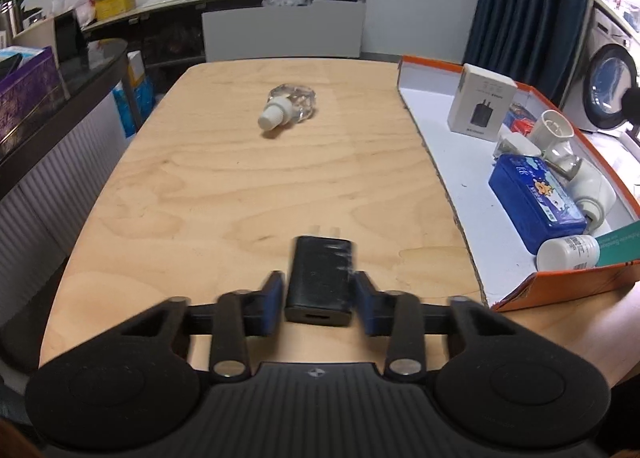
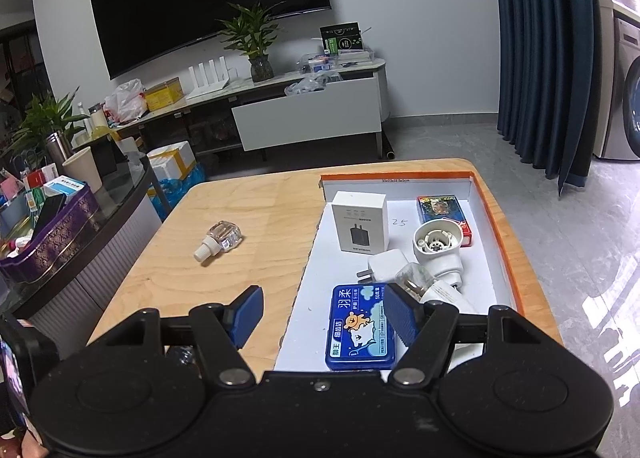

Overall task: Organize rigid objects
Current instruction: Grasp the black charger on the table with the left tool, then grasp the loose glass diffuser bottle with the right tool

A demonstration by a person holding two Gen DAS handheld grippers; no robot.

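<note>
Charger block (image 1: pixel 320 278), black, lies flat on the wooden worktop (image 1: pixel 240 186) between the blue pads of the left tongs (image 1: pixel 320 300); prongs point away from the camera, port end faces it. Pads sit against both its sides, blurred: left tongs clenched on the charger block. It is near the worktop's close edge, just left of the orange-rimmed box (image 1: pixel 440 162).

Clear bottle (image 1: pixel 289 103) with white cap lies on its side farther up the worktop, well apart from the tongs.

Box holds a white carton (image 2: pixel 362 220) printed with a charger, a blue tin (image 2: pixel 360 328), a white plug (image 2: pixel 386 266), a white round fitting (image 2: pixel 436 248), a small picture box (image 2: pixel 440 208).

Right tongs (image 2: pixel 326 312) hover over the box's near end, released, nothing between the pads; the blue tin lies just beneath the right pad.
</note>
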